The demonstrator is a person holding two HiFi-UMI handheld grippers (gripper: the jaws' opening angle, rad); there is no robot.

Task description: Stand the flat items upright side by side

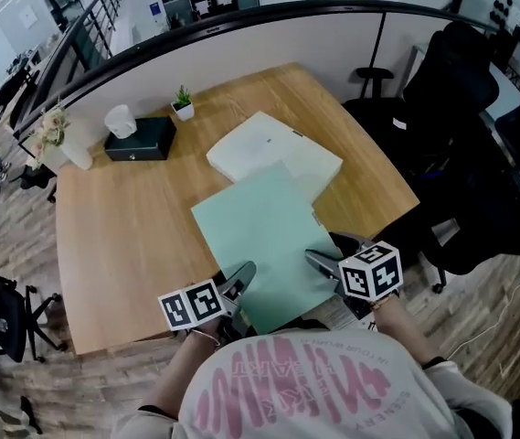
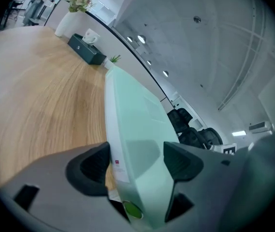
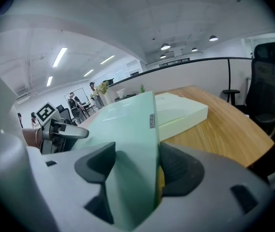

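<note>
**A:** Claws first, quick. Left?

**B:** My left claw [image 2: 137, 161] is clamped on the near left corner of the pale mint-green flat plastic box [image 2: 133, 111], with a pad on each face. My right claw [image 3: 136, 164] pinches the same box at its near right corner. Both point forward and down, low in front of my chest.

**A:** Hands?

**B:** Head view only. My wrists come out from under my shirt, marker cubes facing up, with one claw at each end of the box's near edge.

**A:** What do the claw views add?

**B:** The left gripper view shows a small red-and-white label on the box's thin edge and a green dot down by the jaws. The right gripper view shows the left claw across the box. Only the head view gives me the layout.

**A:** Box position?

**B:** Its near edge sticks out past the front edge of the light wooden table [image 1: 122, 231]. Its far corner overlaps the cream flat rectangular box [image 1: 276, 154], which lies flat. Further back are a black tissue box [image 1: 141, 138], a small potted green plant [image 1: 183, 104] and a white vase of flowers [image 1: 69, 146]. A black office chair [image 1: 461, 99] stands off to the right.
</note>
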